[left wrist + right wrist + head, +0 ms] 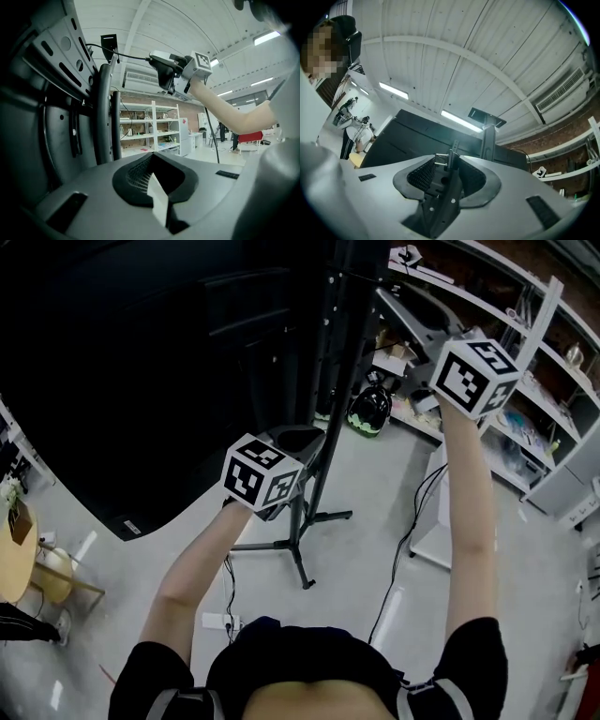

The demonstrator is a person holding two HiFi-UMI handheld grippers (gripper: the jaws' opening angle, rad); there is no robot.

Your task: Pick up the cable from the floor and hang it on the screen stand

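Observation:
The big black screen (141, 381) hangs on a dark stand (328, 381) with floor legs (295, 554). My left gripper (298, 439) is held close to the pole (104, 112); its jaws (154, 187) show a mesh pad and a white wedge, and I cannot tell how they stand. My right gripper (398, 296) is raised high beside the stand's top. In the left gripper view a thin black cable (131, 56) runs from the stand's top bracket (108, 41) straight into the right gripper's tip (152, 58). The right gripper view (450, 173) faces the stand's top plate (486, 114).
White shelving (525, 381) with clutter lines the right side. A black and green helmet (368, 409) lies on the floor behind the stand. A black cable (412, 521) trails over the floor by a white base. A power strip (220, 622) lies near my feet.

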